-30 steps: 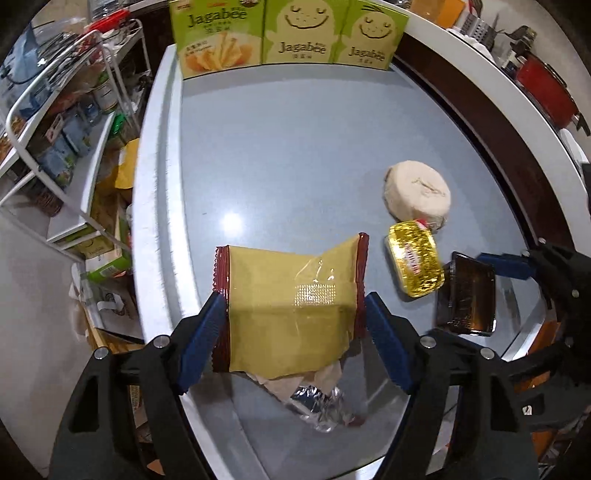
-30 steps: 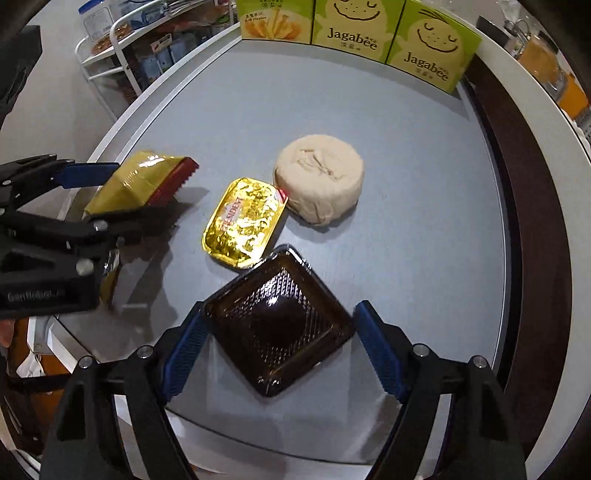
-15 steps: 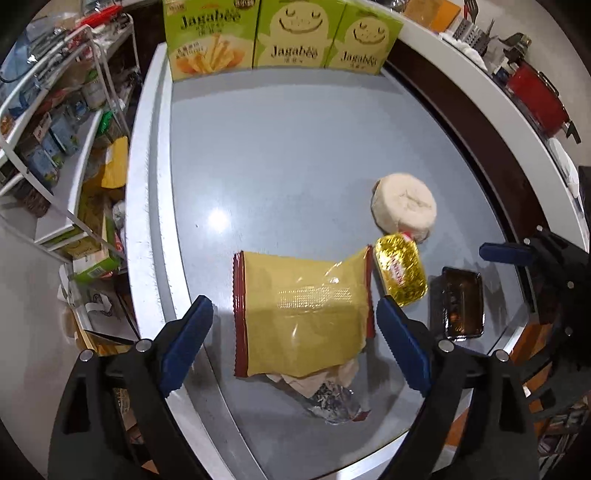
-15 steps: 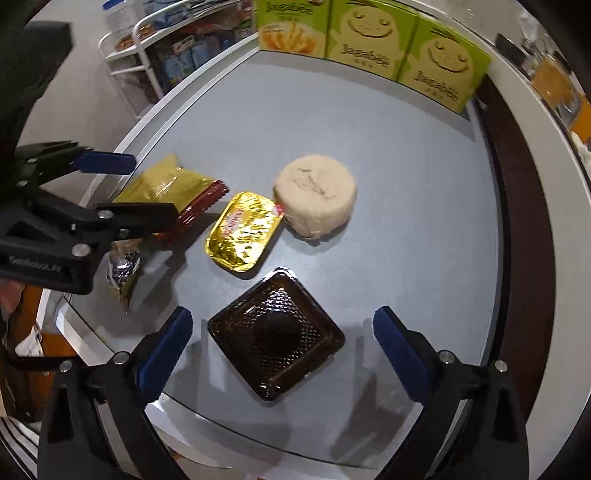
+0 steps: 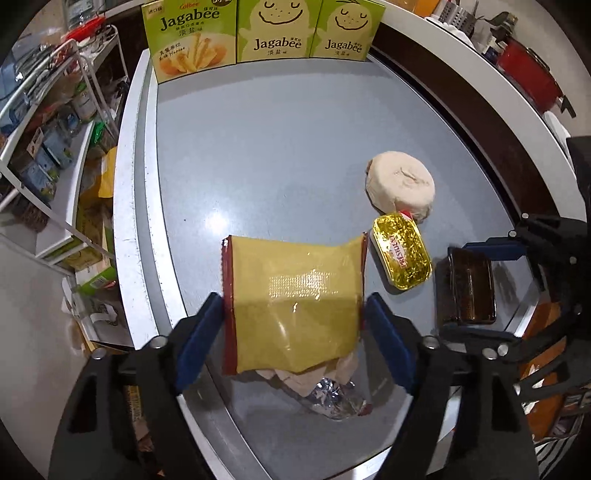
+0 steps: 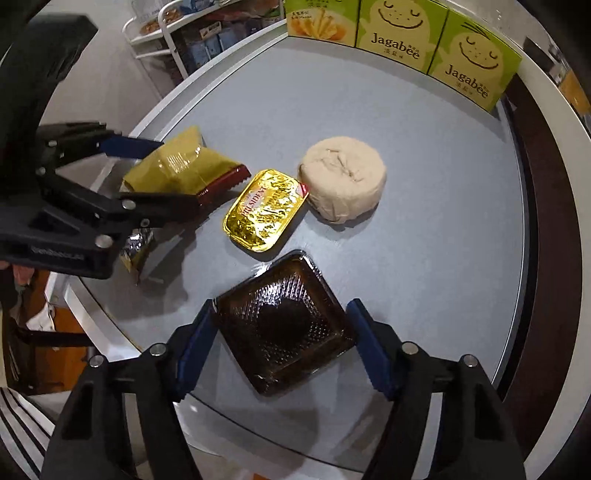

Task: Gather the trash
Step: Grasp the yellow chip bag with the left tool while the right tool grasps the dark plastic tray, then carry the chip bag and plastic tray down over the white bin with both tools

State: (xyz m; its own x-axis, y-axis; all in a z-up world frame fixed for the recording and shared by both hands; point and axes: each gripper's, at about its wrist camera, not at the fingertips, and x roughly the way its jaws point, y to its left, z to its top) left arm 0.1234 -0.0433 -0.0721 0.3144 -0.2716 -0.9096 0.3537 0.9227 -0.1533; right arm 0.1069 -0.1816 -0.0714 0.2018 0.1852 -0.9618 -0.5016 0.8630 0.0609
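While both sets of jaws are closing, here's my count on the grey bench (image 5: 258,155): three green Jagabee boxes (image 5: 258,31) upright in a row at the far edge, one round beige-wrapped cake (image 5: 400,182), one gold foil butter tub (image 5: 402,254), one yellow snack wrapper (image 5: 295,299), one brown plastic tray (image 6: 282,328), one crumpled silver foil scrap (image 5: 332,400) with pale paper under the wrapper.

Left hand-held gripper (image 5: 295,332): blue pads sit right at the wrapper's two red crimped side edges, wrapper between them. Looks like contact on both sides, so I read it as clamped on the wrapper. The wrapper lies flat-ish near the bench's near-left edge; its long axis runs away from me, crimped edges left and right.

Right hand-held gripper (image 6: 282,341): the tray sits between the pads, turned diamond-wise with one corner toward the butter tub. The left pad touches a corner; the right pad is at the opposite corner. I read it as gripping the tray. The tray looks empty, with a dark round dimple at its centre.

The butter tub's long axis runs diagonally, one end touching the cake. Its foil lid is on, so contents are not visible.
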